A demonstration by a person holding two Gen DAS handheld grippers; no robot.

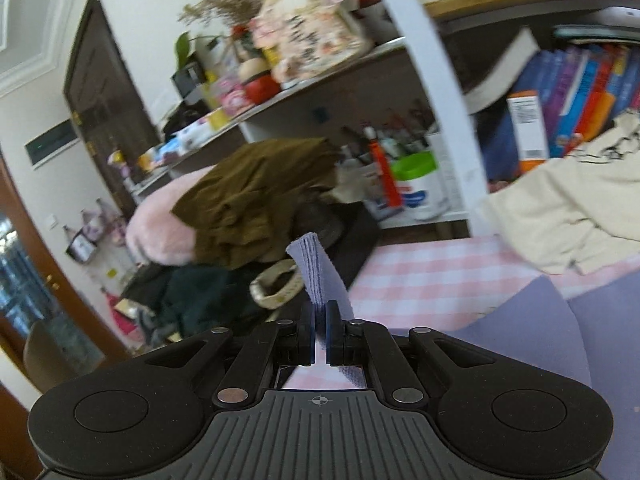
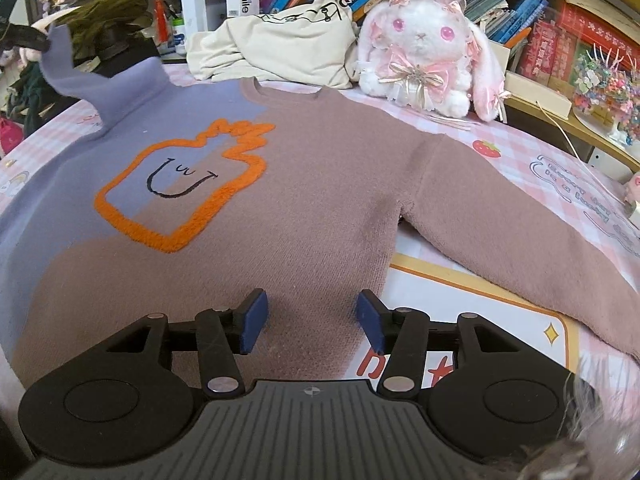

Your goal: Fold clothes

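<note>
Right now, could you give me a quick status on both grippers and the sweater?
Left gripper shut on purple sleeve, lifted. Right gripper open over sweater hem. Plush rabbit beside collar.

The sweater [image 2: 312, 184] is part lavender, part dusty mauve-brown, with a fuzzy orange outline [image 2: 180, 184] on the chest framing a thin black line-drawn face; its lifted sleeve cuff [image 1: 316, 276] is ribbed lavender. Beneath it, the tablecloth [image 2: 520, 152] is pink-and-white check printed with a red strawberry [image 2: 486, 148] and outlined lettering. At the cloth's far edge a plush rabbit [image 2: 424, 48] is white with pink eyes, pink ears and a pale pink bow. Beside it a cream garment [image 2: 276, 44] carries black line work. An olive-brown garment [image 1: 256, 196] lies over a pale pink cushion [image 1: 160, 224]. Both grippers are black with blue pads [image 2: 252, 320]
</note>
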